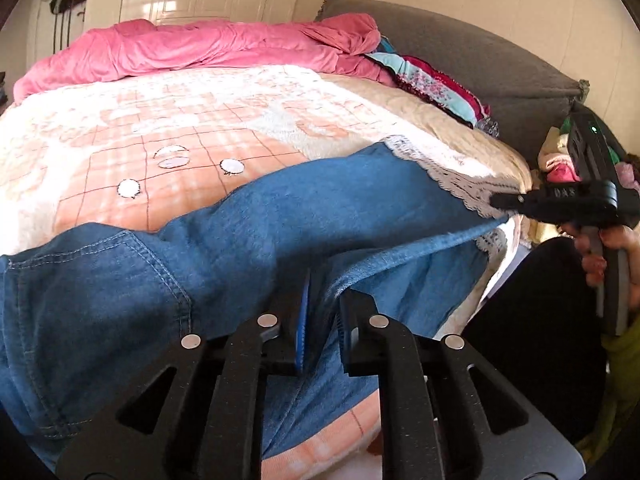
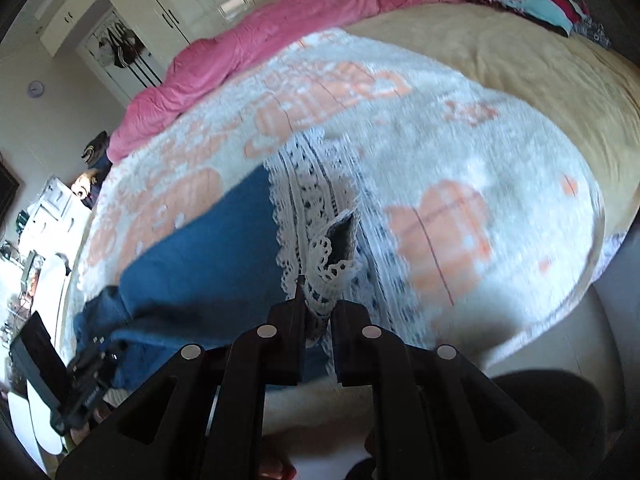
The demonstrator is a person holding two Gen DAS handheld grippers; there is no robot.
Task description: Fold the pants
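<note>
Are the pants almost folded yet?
Not yet. The pants lie spread long across the bed, no fold showing. The left gripper pinches the denim and the right gripper pinches the lace hem. Folding them over is still left.

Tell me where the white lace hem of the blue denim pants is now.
In the right wrist view, the white lace hem sits centre frame, pinched between the right gripper fingers above the peach-and-white blanket.

Bright daylight, fisheye bending at edges, right wrist view motion-blurred
</note>
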